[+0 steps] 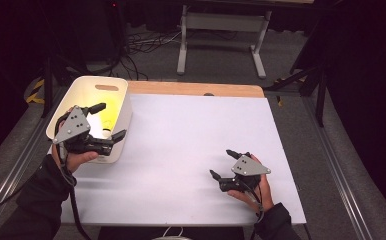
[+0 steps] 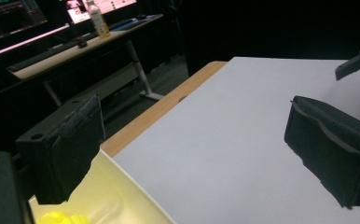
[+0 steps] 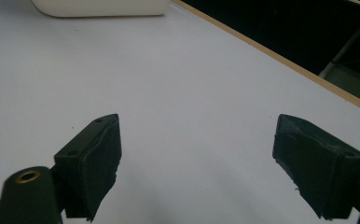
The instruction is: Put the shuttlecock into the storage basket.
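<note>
A white tub (image 1: 122, 116) stands at the table's left, lit inside, with yellow pieces (image 1: 109, 112) in it. My left gripper (image 1: 108, 120) hovers over the tub's near right corner, open and empty; in the left gripper view it (image 2: 206, 154) spans the tub rim (image 2: 136, 191), with yellow pieces (image 2: 66, 218) low down. My right gripper (image 1: 223, 163) rests over the white sheet (image 1: 191, 150) at the front right, open, nothing between its jaws. In the right gripper view it (image 3: 201, 163) faces the bare sheet, the tub (image 3: 99, 7) far off.
The white sheet covers most of a wooden table, whose far edge (image 1: 196, 89) shows. A desk frame (image 1: 221, 30) and cables (image 1: 141, 42) lie on the floor beyond. A bottle (image 2: 97, 19) stands on a far desk in the left gripper view.
</note>
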The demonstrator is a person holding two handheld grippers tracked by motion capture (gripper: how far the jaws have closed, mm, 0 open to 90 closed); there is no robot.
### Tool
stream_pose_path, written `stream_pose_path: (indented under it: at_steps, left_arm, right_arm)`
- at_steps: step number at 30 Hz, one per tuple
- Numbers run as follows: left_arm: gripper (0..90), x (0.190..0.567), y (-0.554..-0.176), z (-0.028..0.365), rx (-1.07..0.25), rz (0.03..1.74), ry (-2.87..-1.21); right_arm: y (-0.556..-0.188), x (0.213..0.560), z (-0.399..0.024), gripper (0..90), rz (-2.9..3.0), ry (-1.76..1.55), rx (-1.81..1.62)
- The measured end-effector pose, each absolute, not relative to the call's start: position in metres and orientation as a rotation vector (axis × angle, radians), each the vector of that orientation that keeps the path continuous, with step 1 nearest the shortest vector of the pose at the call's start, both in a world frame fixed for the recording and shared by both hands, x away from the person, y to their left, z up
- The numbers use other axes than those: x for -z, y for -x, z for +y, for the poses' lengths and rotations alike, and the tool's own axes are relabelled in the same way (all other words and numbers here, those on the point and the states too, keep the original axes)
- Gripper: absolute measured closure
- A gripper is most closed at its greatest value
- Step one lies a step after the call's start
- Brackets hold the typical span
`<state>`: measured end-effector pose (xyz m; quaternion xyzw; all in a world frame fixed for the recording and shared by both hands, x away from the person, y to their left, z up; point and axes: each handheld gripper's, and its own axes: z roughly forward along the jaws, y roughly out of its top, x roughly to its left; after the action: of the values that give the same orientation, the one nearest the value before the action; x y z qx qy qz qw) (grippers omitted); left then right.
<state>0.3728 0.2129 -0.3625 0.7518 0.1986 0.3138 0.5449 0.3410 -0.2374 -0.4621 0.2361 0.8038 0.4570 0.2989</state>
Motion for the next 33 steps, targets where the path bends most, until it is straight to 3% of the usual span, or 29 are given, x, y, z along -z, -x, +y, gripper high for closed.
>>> stream_pose_path:
  at_steps: [33]
  left_arm:
    - [5.6, 0.398, -0.341, 0.184, -0.705, 0.364, -1.827]
  right_arm:
    - [-0.335, 0.457, -0.234, 17.2, 2.124, -0.597, -1.226]
